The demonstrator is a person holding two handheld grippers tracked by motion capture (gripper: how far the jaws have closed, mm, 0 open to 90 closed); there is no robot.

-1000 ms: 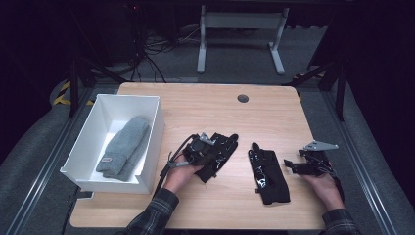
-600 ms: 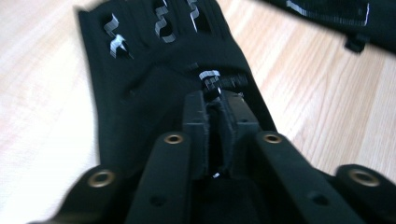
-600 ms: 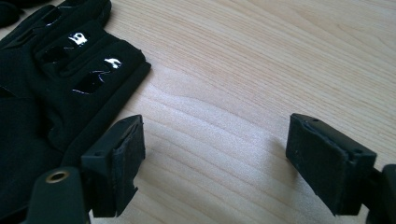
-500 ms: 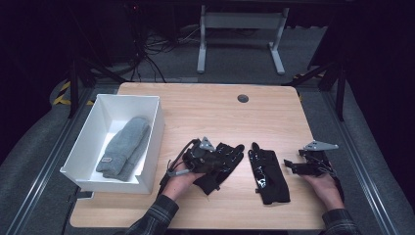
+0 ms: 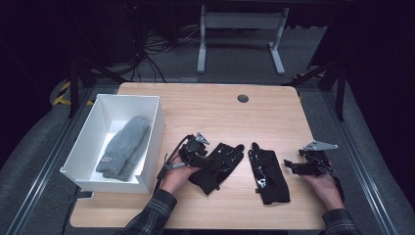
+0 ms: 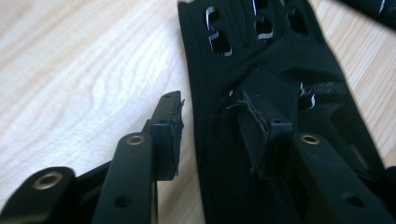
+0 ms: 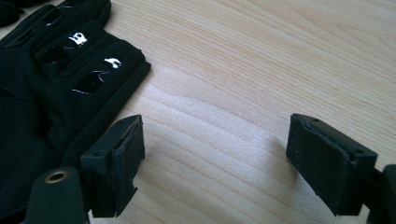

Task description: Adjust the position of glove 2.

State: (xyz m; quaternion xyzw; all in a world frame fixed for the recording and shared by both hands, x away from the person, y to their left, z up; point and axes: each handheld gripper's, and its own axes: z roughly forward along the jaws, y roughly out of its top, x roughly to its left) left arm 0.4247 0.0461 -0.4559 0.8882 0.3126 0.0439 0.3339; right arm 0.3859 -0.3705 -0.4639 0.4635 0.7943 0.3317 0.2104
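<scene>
On the wooden table (image 5: 205,105) we see a white bin (image 5: 151,129) at the left holding a grey beanie (image 5: 125,147). Two black gloves lie near the front edge. Our left gripper (image 5: 204,157) rests over the left glove (image 5: 219,164), jaws spread apart. Our right gripper (image 5: 293,166) sits open just beside the right glove (image 5: 269,176).

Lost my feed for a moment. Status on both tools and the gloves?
Left tool open, jaws straddling left black glove's edge. Right tool open beside right black glove, apart from it. Nothing in the way.
</scene>
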